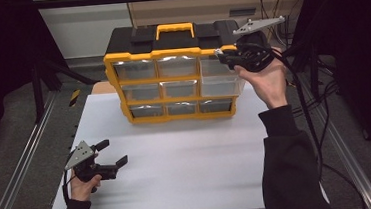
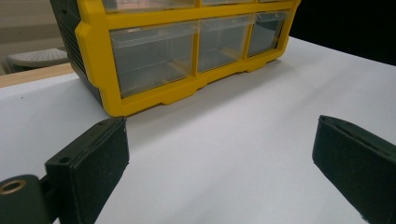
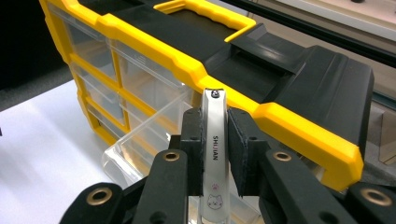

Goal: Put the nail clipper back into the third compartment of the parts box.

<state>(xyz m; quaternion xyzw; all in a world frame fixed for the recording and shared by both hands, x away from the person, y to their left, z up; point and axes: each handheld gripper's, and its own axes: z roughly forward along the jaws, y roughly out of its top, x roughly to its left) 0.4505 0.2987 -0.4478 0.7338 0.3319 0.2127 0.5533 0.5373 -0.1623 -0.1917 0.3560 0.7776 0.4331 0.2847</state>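
Standing at the far edge of the white table (image 1: 187, 154), the yellow-and-black drawer organizer (image 1: 171, 70) shows 9 clear drawers, seemingly empty, the upper-right drawer (image 3: 140, 140) pulled out. Just above it, the right hand-held gripper (image 3: 215, 140) clamps a silver nail clipper (image 3: 214, 154) printed "SHUJIAN". The left hand-held gripper (image 1: 111, 153) gapes empty over the table's near-left corner.

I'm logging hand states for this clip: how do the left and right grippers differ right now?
The left gripper has its jaws spread wide with nothing between them; the right gripper is shut on a white nail clipper. The left sits low near the table; the right is raised beside the yellow organizer's pulled-out drawer. Both have black jaws.
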